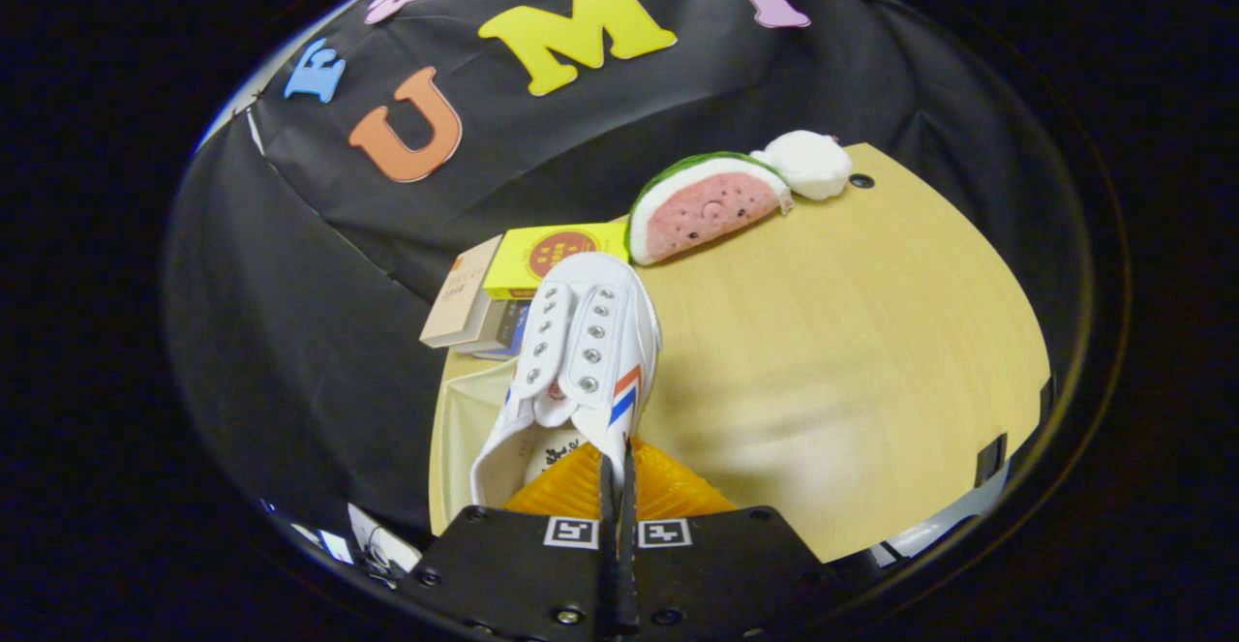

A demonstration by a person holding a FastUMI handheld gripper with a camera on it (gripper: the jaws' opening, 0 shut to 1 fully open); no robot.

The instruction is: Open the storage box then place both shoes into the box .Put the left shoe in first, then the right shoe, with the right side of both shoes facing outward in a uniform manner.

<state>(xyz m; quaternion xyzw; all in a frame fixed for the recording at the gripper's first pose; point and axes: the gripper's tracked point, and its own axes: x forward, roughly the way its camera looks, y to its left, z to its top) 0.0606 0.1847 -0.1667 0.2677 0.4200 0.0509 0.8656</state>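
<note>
Bench [871, 332]: pale wood-grain top, one small dark hole near the far corner. Black cloth booth wall behind and to the side.

Tongs [617, 463]: the two fingers stand pressed together with no visible gap, pinching the heel-side edge of the white shoe [581, 351]. The shoe hangs off the fingertips and points away from them, toe toward the far wall. It is unlaced, with two rows of metal eyelets and red and blue stripes on its side.

Beyond the toe: a yellow box [554, 253] lies on a stack with a tan box [463, 293] beside it. Further back, a plush watermelon slice [707, 206] lies on the bench, touching a white plush [809, 164].

Writing: a round red emblem on the yellow box and print on the shoe's insole, both too small to read.
</note>
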